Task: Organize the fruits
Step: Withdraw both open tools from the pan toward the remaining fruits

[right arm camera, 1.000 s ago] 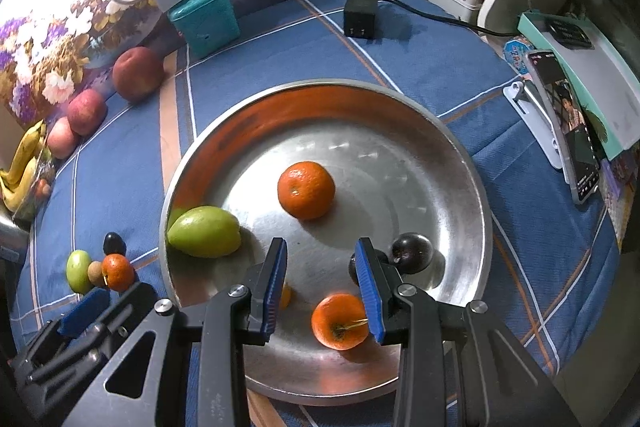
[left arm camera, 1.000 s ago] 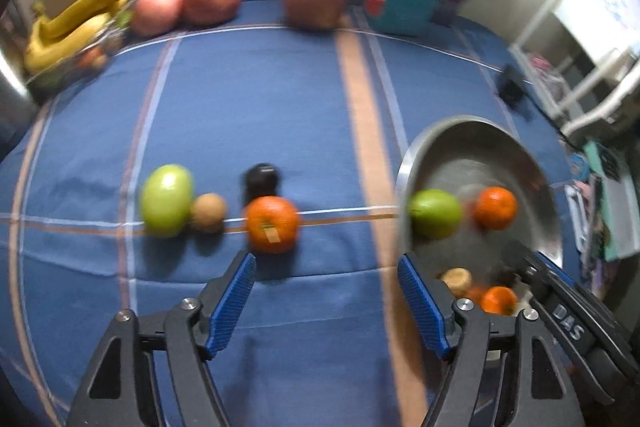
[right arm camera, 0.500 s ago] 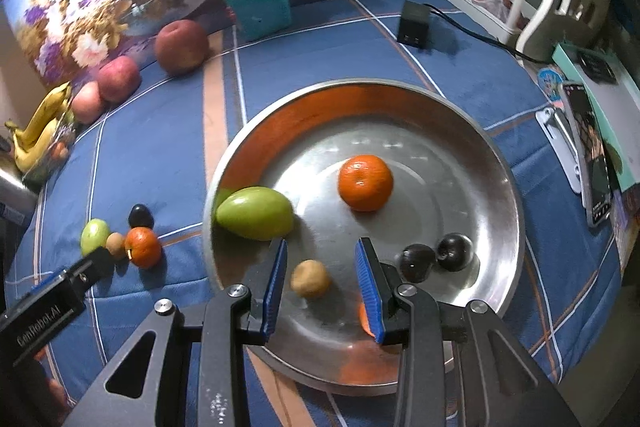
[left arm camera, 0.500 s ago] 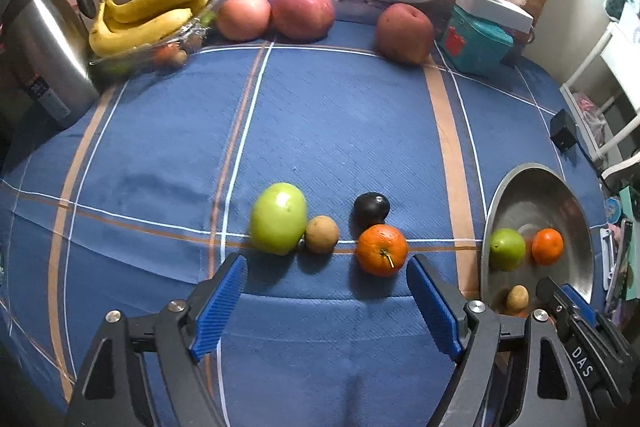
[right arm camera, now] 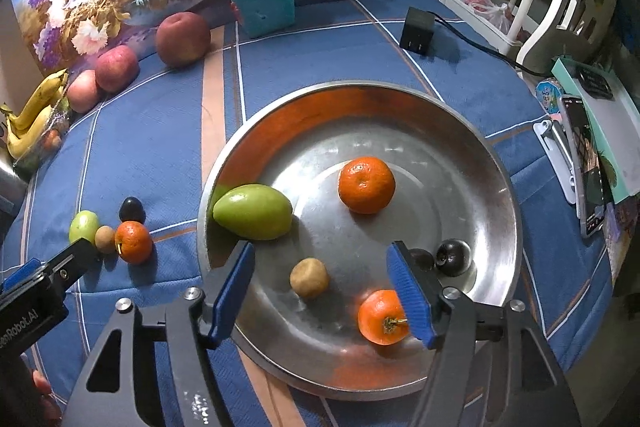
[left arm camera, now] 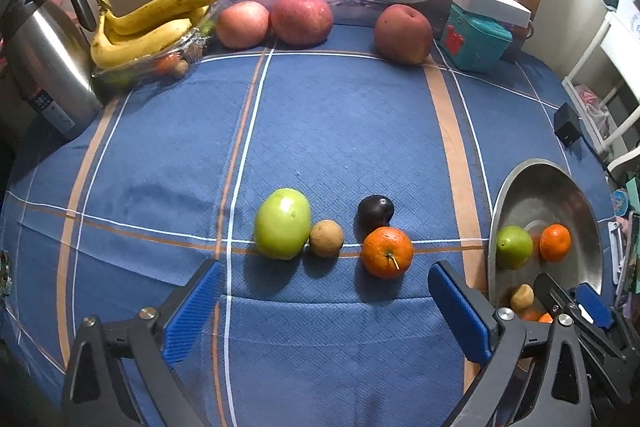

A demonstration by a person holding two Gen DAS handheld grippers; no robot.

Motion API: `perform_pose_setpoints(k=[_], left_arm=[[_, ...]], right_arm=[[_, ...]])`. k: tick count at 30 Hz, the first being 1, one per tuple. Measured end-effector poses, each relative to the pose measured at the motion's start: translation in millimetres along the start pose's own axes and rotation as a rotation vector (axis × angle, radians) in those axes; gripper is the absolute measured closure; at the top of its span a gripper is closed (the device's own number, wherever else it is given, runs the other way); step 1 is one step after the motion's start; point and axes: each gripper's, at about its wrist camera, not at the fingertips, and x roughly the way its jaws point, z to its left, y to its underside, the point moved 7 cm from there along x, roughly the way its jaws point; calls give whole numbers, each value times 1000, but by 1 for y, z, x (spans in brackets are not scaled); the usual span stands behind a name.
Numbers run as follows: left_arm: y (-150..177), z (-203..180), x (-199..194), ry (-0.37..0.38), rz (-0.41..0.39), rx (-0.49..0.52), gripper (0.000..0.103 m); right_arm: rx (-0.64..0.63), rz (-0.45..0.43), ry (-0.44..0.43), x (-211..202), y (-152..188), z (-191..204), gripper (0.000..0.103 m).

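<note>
Now | right gripper [right arm camera: 322, 291]: jaws wide apart, empty, above steel bowl [right arm camera: 496, 163] | small brown fruit [right arm camera: 309, 277] lies between its fingers, slightly ahead | left gripper [left arm camera: 324, 311]: also spread, empty, facing four fruits in row on tablecloth [left arm camera: 340, 131]; orange [left arm camera: 387, 252] nearest

The right claw [right arm camera: 322, 289], nearly closed a second ago, now stands wide apart and empty over the near part of the metal bowl [right arm camera: 496, 163]. The small brown fruit [right arm camera: 309, 277], hidden between its pads a second ago, now lies free on the bowl floor between them. The near orange [right arm camera: 382, 317] now touches the right pad [right arm camera: 410, 297]. The left claw [left arm camera: 326, 311] has drawn back and swung left, its jaws spread wider: the row of green fruit [left arm camera: 283, 223], brown fruit [left arm camera: 326, 238], dark plum [left arm camera: 375, 211] and orange [left arm camera: 387, 252] on the tabletop [left arm camera: 340, 131] now sits centred ahead of it, with the kettle [left arm camera: 44, 59] newly in sight.
</note>
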Motion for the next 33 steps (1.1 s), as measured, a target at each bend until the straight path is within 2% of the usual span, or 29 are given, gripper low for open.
perform_pose_setpoints(k=[3, 5, 6, 20, 28, 33], left_arm=[[0, 2, 1, -17, -1, 0, 0], [0, 4, 2, -24, 2, -3, 0], [1, 4, 3, -23, 3, -6, 0], [-5, 4, -2, -6, -28, 13, 0], [-16, 18, -10, -3, -97, 17, 0], [-20, 32, -9, 0, -104, -7, 0]], right_arm=[[-7, -13, -1, 0, 0, 1, 21], [-10, -26, 2, 0, -1, 1, 8], [-9, -34, 8, -1, -1, 0, 7], [-3, -67, -22, -3, -1, 4, 7], [26, -83, -53, -6, -2, 7, 7], [7, -128, -48, -11, -7, 16, 7]])
